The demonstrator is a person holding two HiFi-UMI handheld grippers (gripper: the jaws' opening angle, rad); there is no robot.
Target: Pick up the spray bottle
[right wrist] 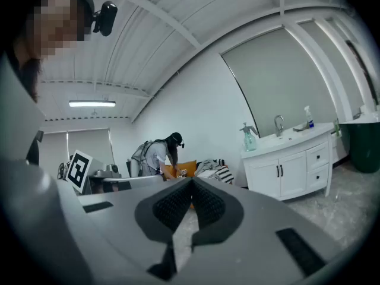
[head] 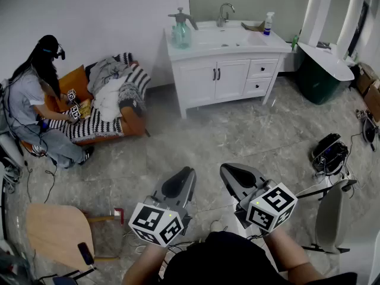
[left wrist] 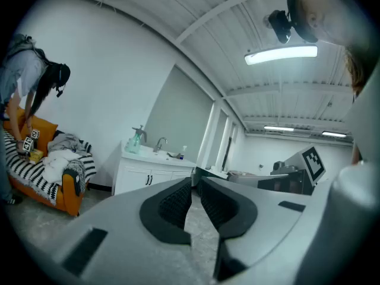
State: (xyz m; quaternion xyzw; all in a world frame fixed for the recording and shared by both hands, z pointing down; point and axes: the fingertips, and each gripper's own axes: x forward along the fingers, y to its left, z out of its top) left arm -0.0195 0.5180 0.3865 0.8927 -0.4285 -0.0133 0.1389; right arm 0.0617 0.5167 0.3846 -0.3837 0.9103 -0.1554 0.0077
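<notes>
A teal pump spray bottle [head: 181,31] stands on the left end of the white sink cabinet [head: 228,70] at the far side of the room. It also shows in the left gripper view [left wrist: 136,140] and the right gripper view [right wrist: 249,138]. A small white bottle with a blue spray head [head: 269,22] stands at the cabinet's right end. Both grippers hang close to my body, far from the cabinet. My left gripper [head: 184,174] [left wrist: 195,180] has its jaws a narrow gap apart, empty. My right gripper [head: 234,171] [right wrist: 191,181] is shut on nothing.
A person [head: 35,100] sits on a striped sofa [head: 110,126] with clothes at the left. A wooden chair [head: 56,230] stands near left, a grey chair [head: 332,215] near right. A black bag [head: 329,153] lies on the floor; a green bin [head: 317,79] stands beside the cabinet.
</notes>
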